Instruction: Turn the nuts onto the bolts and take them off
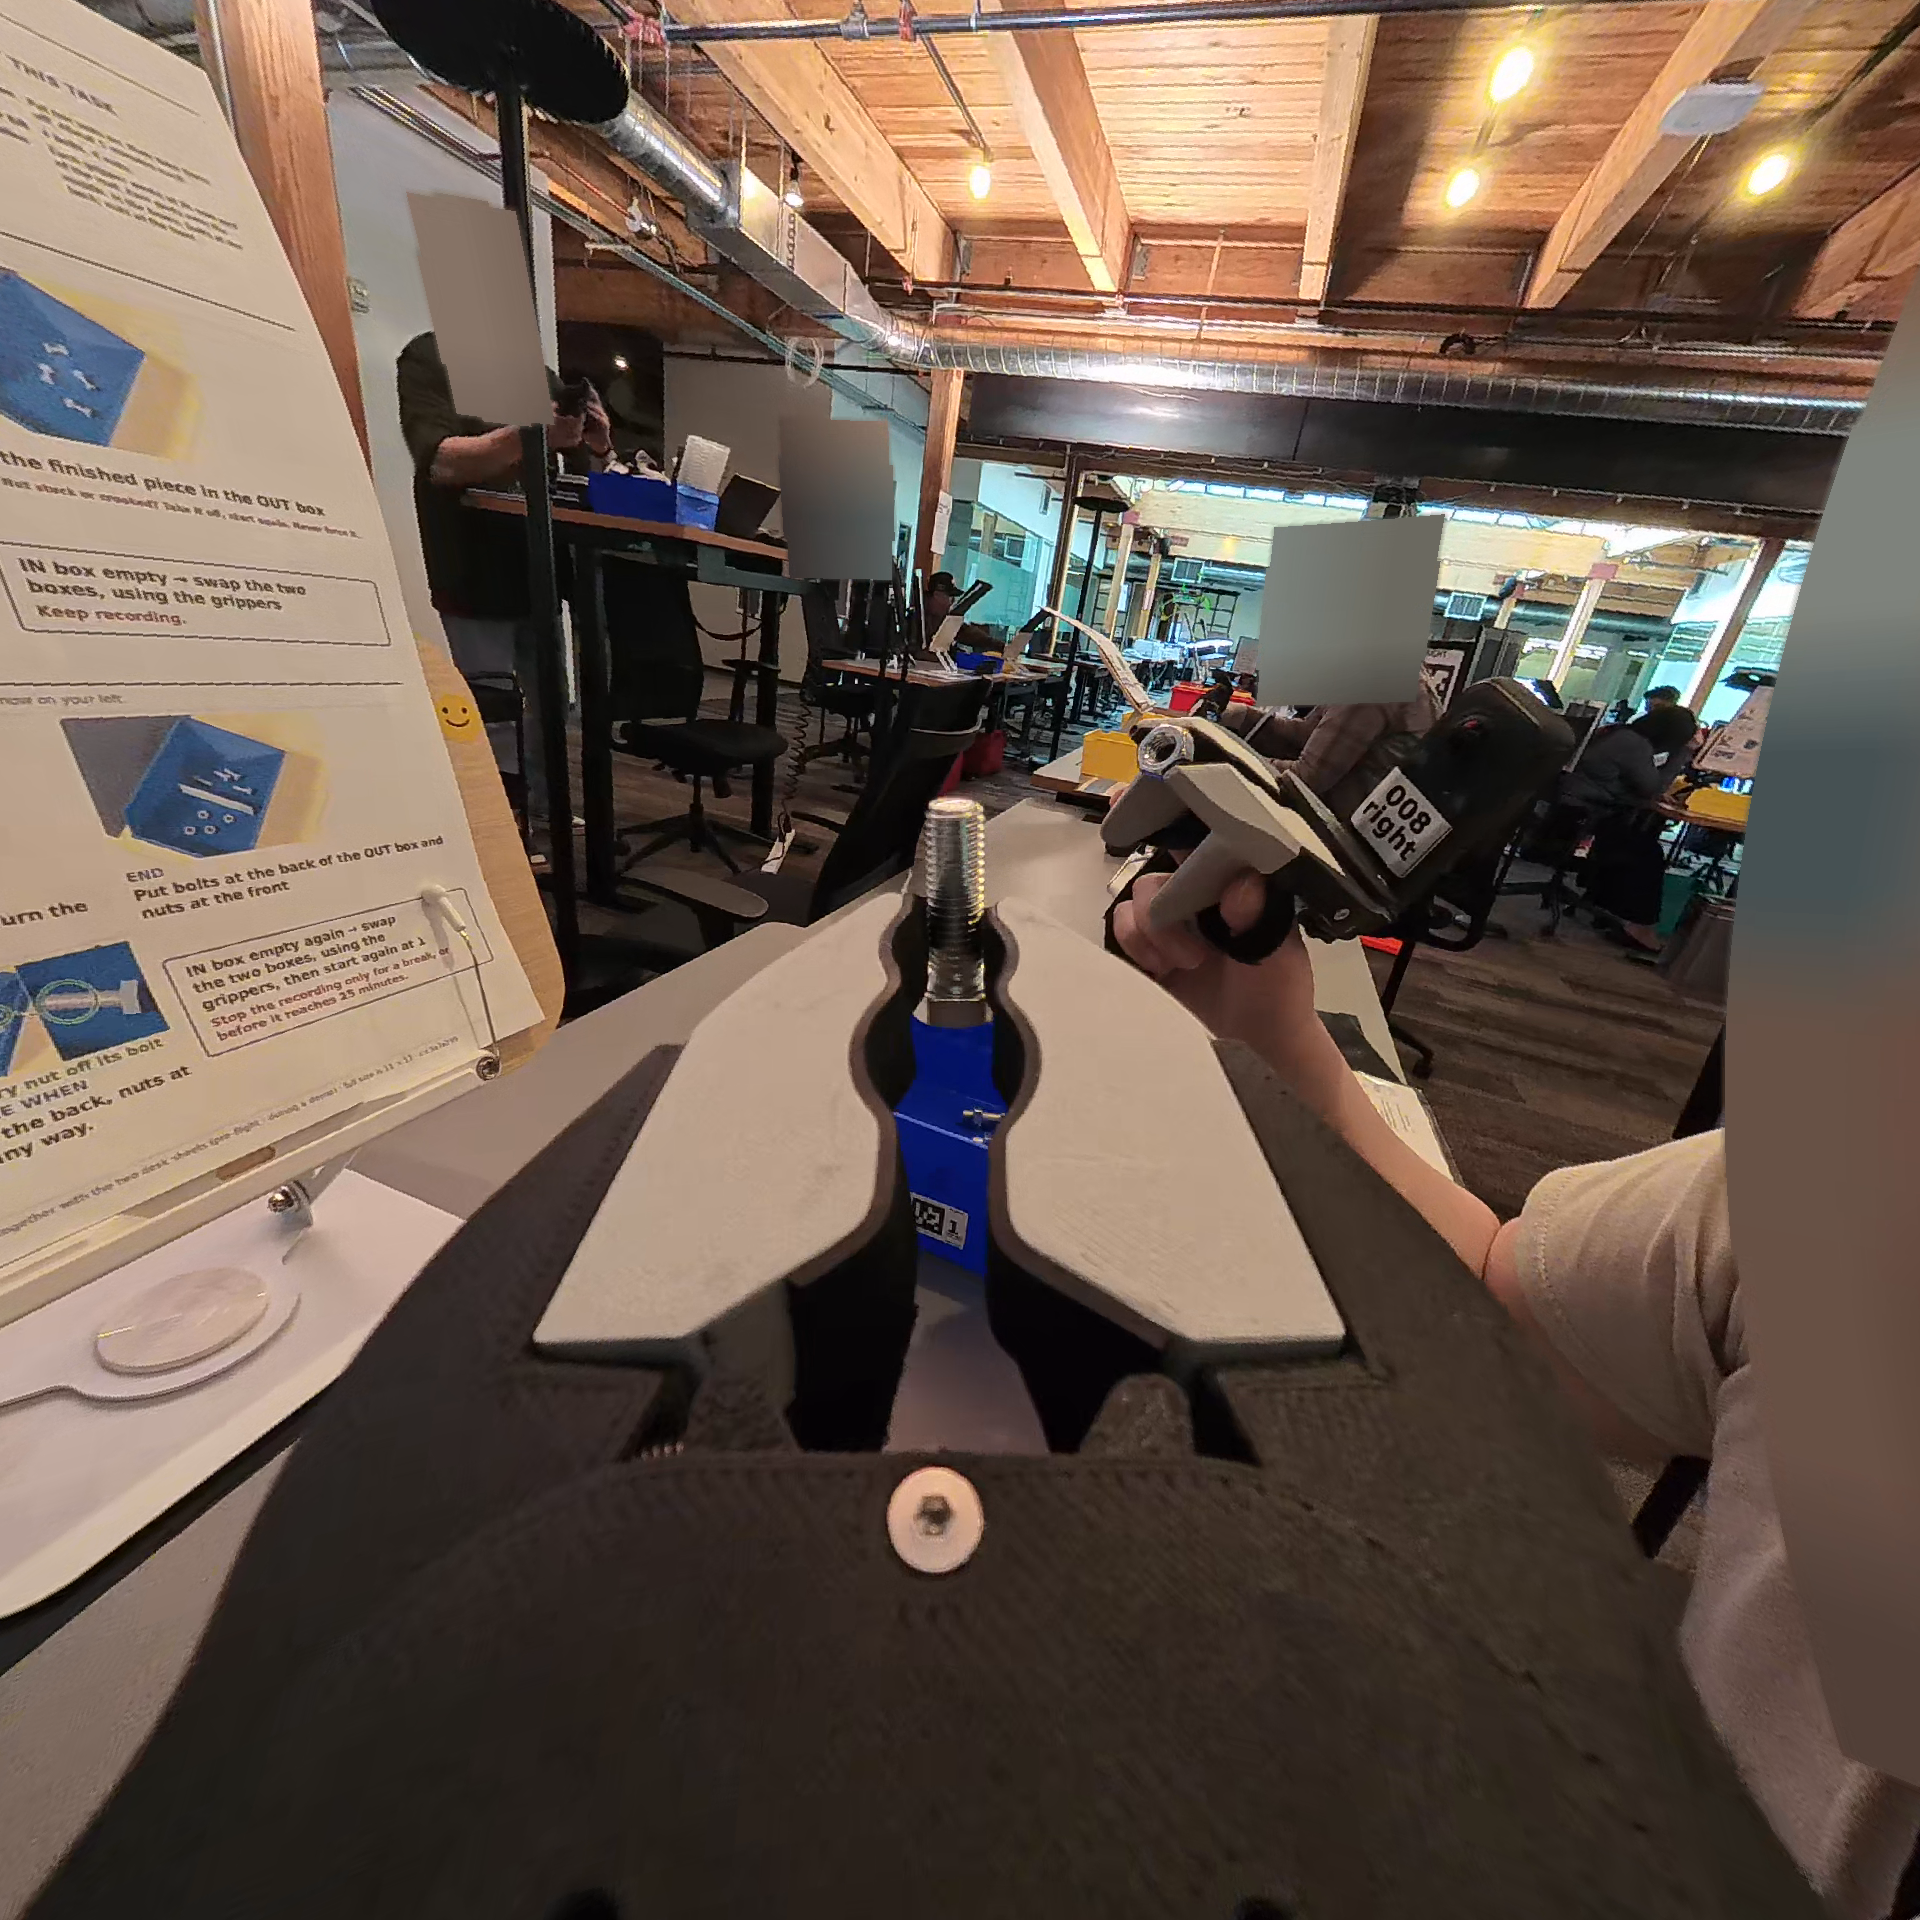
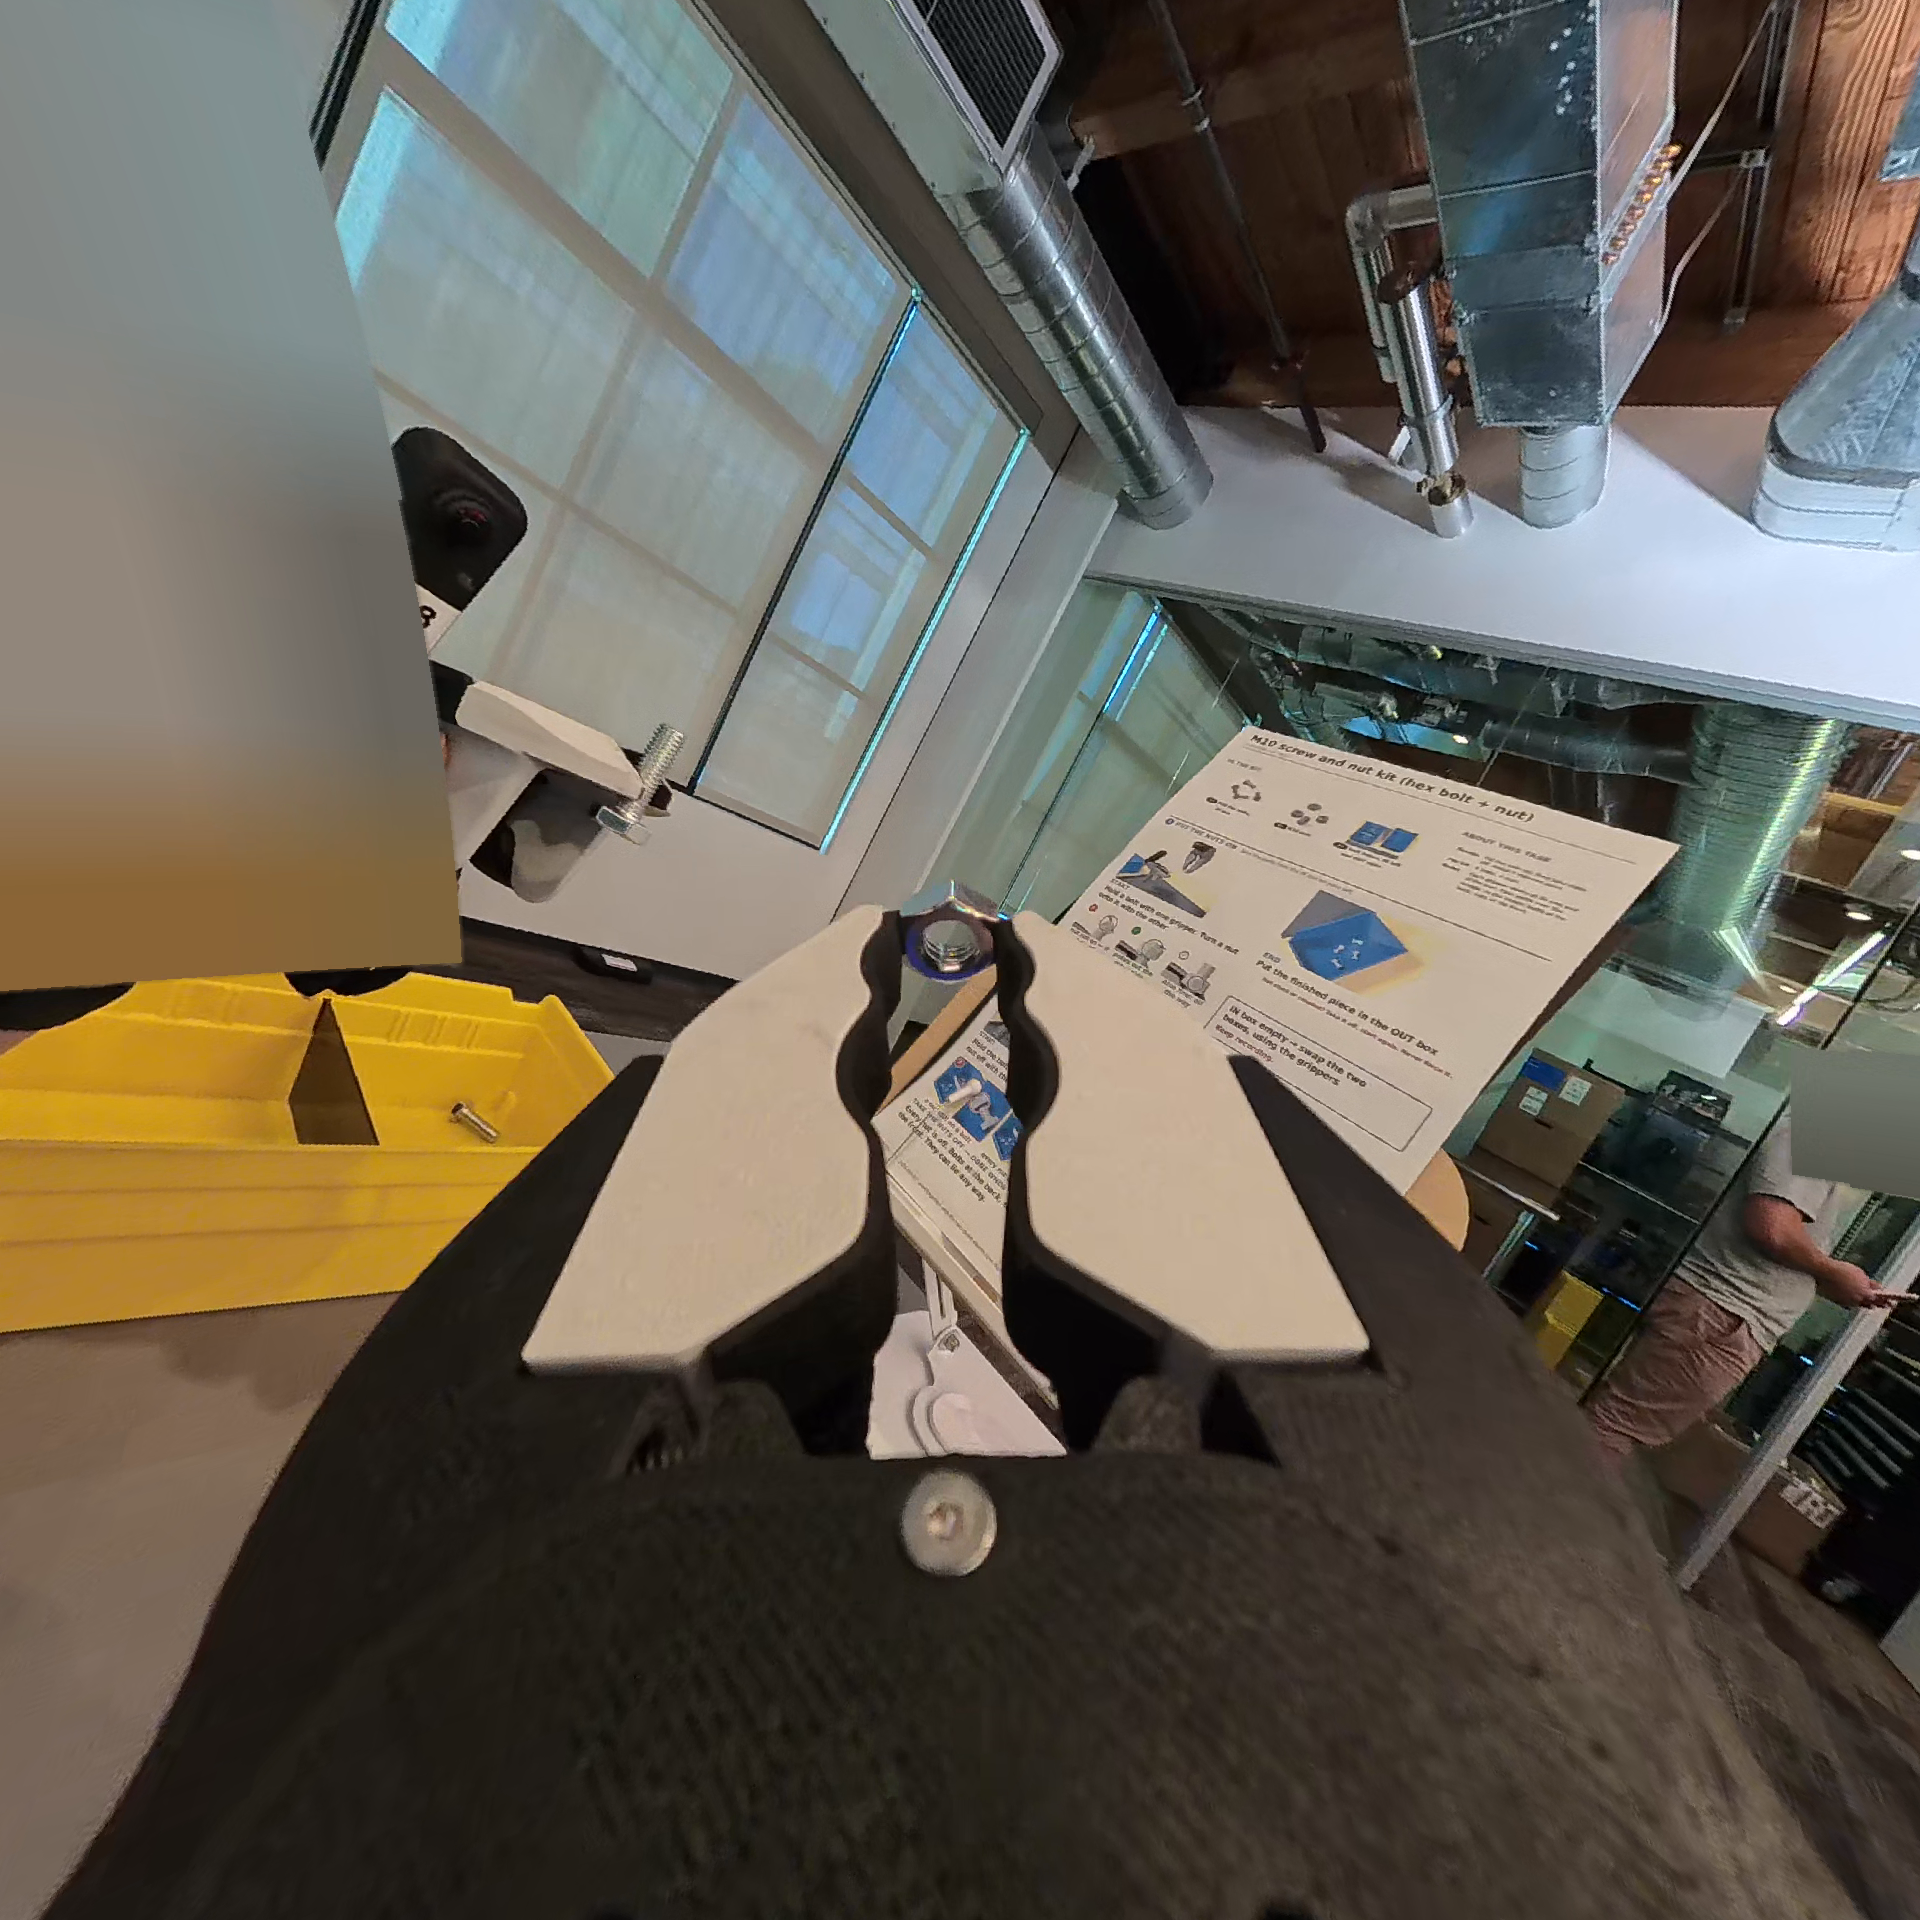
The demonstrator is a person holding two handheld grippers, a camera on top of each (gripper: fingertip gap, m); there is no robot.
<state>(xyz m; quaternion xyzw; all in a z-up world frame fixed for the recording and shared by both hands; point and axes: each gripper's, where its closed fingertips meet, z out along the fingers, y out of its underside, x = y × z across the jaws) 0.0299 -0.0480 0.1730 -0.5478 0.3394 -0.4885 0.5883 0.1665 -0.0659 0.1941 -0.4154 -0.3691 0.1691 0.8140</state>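
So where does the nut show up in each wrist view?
Left wrist view: the nut is right of centre, pinched at the tip of the right tool, above and right of the bolt.
Right wrist view: the nut is at centre, at the fingertips.
Shared landmark: the instruction sheet.

The left tool (image 1: 951, 935) points up and forward, its two pale fingers (image 1: 748, 1122) drawn close together and clamped on a bolt (image 1: 954, 883) that stands upright between them. The right tool (image 1: 1169, 758) is raised to the right of it and just above, well apart from the bolt tip, tilted leftward. Its fingertips pinch a nut (image 2: 948, 940). A bare hand (image 1: 1205, 935) grips the right tool's handle from below, forearm (image 1: 1392, 1143) angled down.
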